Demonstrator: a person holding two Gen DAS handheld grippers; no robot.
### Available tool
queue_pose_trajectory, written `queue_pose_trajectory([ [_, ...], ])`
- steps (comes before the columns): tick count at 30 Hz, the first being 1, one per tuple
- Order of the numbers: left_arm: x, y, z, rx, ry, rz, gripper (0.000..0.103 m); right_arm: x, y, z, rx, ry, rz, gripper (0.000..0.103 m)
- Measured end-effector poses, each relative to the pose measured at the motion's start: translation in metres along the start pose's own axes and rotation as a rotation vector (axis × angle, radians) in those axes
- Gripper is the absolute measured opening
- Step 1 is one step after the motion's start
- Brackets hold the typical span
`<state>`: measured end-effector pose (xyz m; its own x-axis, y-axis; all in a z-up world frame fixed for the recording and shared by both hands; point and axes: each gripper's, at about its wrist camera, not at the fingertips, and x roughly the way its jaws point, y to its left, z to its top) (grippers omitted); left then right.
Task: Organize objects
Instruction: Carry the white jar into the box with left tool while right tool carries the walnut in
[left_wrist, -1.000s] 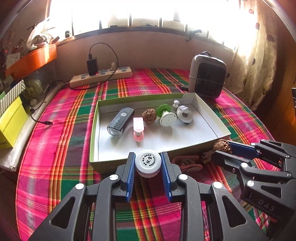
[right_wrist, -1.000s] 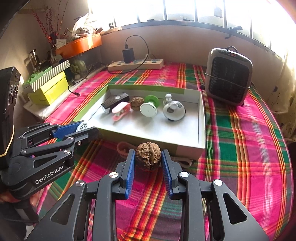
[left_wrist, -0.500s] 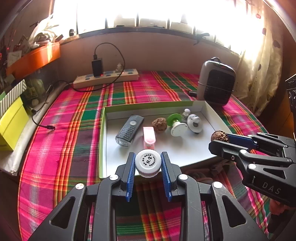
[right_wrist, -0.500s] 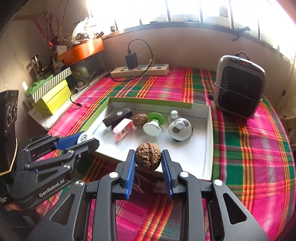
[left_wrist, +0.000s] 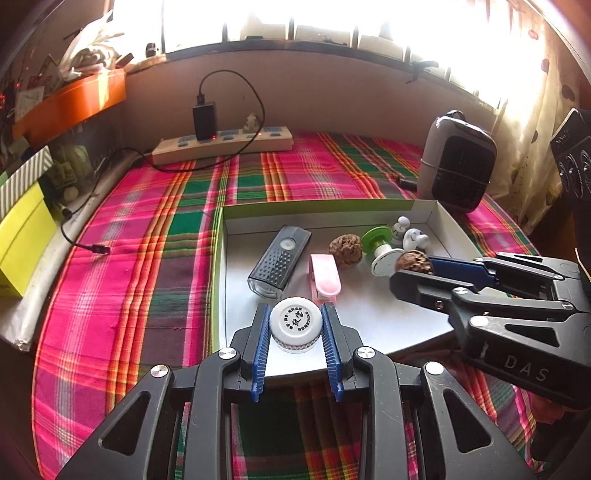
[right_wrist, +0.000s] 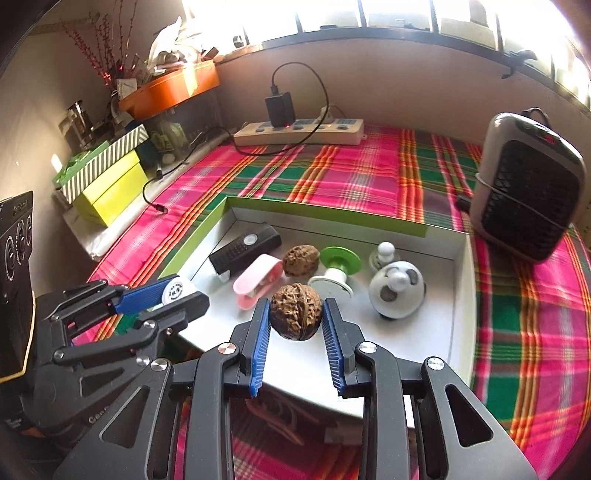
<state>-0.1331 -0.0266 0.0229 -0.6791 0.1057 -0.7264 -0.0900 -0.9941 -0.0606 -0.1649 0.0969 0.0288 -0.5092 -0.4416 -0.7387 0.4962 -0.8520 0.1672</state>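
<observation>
We count two walnuts: one (right_wrist: 295, 316) clamped in our right gripper (right_wrist: 295, 325), one (right_wrist: 301, 259) in the tray (right_wrist: 458, 295). Our left gripper (left_wrist: 295, 328) clamps one white cap (left_wrist: 295, 324) with unreadable print.

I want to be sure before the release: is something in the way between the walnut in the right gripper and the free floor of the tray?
Nothing visible. The walnut hangs over bare tray floor; the pink clip and white-green spool lie farther in.
</observation>
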Motion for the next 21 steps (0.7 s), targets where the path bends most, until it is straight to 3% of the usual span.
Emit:
queue_pose_trajectory([
  [21, 0.026, 0.000, 0.004, 0.014, 0.042, 0.000, 0.025, 0.044, 0.000, 0.007, -0.071, 0.092, -0.015, 0.030],
])
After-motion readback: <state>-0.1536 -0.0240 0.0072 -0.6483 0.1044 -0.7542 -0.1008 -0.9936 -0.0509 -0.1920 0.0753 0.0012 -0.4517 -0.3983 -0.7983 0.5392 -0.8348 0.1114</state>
